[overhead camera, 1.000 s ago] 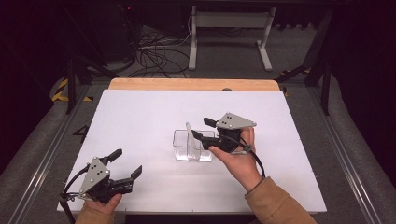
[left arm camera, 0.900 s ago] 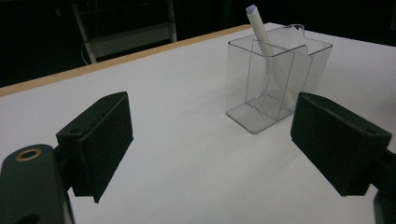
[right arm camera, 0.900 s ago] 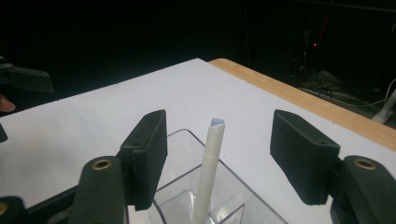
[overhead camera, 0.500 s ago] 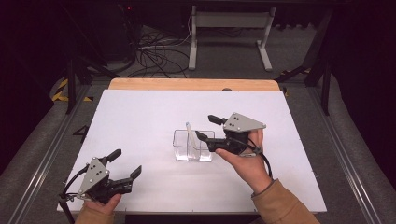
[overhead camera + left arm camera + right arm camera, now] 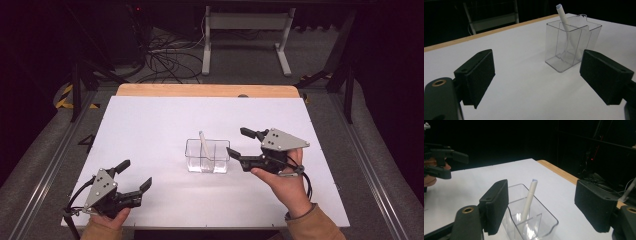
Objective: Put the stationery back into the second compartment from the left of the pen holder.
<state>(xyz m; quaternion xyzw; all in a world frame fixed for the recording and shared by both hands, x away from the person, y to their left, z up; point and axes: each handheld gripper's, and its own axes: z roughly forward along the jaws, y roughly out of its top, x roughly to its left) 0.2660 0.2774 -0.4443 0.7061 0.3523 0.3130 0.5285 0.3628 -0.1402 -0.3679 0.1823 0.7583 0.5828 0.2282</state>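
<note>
My right claw point(image 5: 239, 143) sits just right of the clear plastic two-compartment box point(image 5: 207, 156), its jaws apart and nothing between the pads; they have just been opening. In the right gripper view the box point(image 5: 529, 220) lies low between the two black jaws, not touched by either. A white pen-like stick point(image 5: 203, 143) stands in the box, leaning against the inner divider with its top poking above the rim; I see it again in the right gripper view point(image 5: 530, 197) and in the left gripper view point(image 5: 564, 18).

My left claw point(image 5: 135, 175) is at the near left corner of the white worktop point(image 5: 150, 125), well apart from the box, jaws spread with nothing in them. The white surface between it and the box is bare, so nothing blocks that path.

Farther out, the worktop's wooden far edge point(image 5: 200, 90) shows. Beyond it, on the floor, stand a grey metal frame point(image 5: 245, 30) and a tangle of dark cables point(image 5: 165, 55).
</note>
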